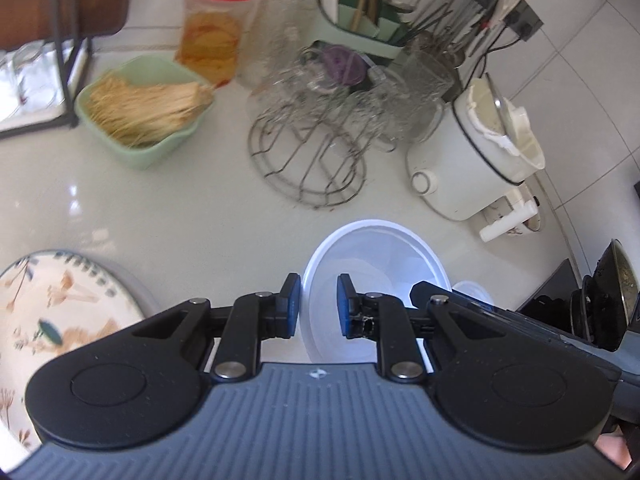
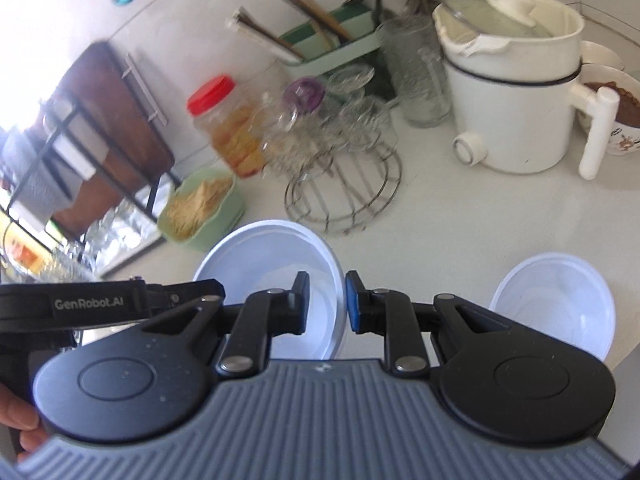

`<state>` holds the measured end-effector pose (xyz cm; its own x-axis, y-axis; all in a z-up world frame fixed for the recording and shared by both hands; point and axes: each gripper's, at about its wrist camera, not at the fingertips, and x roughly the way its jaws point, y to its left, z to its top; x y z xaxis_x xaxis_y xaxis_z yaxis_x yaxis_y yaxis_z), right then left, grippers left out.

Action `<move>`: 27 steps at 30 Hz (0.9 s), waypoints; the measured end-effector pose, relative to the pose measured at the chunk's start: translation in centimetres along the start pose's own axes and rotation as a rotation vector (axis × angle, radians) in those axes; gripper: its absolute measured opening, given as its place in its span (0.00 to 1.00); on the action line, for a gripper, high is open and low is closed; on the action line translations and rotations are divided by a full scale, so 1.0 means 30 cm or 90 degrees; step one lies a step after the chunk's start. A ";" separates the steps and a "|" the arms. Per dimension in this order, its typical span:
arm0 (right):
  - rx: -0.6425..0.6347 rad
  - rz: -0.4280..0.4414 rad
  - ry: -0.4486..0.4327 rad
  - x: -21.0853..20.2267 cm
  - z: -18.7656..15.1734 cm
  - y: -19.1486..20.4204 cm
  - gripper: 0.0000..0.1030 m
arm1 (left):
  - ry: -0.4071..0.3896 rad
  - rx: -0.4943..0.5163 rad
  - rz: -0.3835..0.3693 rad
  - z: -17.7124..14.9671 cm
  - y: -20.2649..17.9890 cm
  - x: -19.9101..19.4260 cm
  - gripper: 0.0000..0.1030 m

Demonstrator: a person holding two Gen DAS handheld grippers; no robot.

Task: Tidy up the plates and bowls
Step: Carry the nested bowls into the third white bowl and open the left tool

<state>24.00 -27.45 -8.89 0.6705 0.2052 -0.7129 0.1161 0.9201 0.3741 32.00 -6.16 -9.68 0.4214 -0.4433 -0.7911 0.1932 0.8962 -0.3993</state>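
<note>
Left gripper (image 1: pixel 318 306) fills the bottom of its own view, jaws nearly closed, with the left rim of the large white bowl (image 1: pixel 376 256) pinched between the blue pads. Right gripper (image 2: pixel 327 306) is the same: narrow gap, pads on the opposite rim of that bowl (image 2: pixel 272 252). Its black finger also shows in the left view against the bowl's right side. Both tools point down at a slant.

The white counter (image 1: pixel 180 208) spreads under everything. A white pot (image 2: pixel 512 120) with a tilted lid and a side handle stands at the far right near the tiled wall. A patterned plate (image 1: pixel 60 312) with mushroom print lies at the left edge, well apart from the bowl. A second white bowl (image 2: pixel 556 300) sits on the counter to the right of the held one, not touching it. A wire rack (image 1: pixel 308 168) loaded with clear glasses stands beyond the bowl, mid-counter. A green dish (image 1: pixel 136 112) of pale sticks sits left of the rack. A red-lidded jar (image 1: pixel 212 32) is behind the dish. A green utensil holder (image 1: pixel 360 20) with chopsticks is at the back.
</note>
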 end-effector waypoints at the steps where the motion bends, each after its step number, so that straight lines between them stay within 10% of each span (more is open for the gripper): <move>1: -0.003 0.001 0.008 0.006 -0.011 0.009 0.22 | 0.003 -0.007 0.002 -0.011 0.012 -0.001 0.22; 13: -0.032 -0.008 0.100 0.092 -0.119 0.062 0.24 | 0.044 -0.047 0.030 -0.121 0.119 0.033 0.22; 27: -0.046 -0.013 0.082 0.057 -0.110 0.057 0.36 | 0.003 -0.017 0.070 -0.113 0.089 -0.059 0.26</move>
<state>22.93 -24.43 -11.44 0.5684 0.2236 -0.7918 0.0721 0.9451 0.3186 28.77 -3.03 -10.92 0.4339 -0.3431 -0.8331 0.1224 0.9385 -0.3228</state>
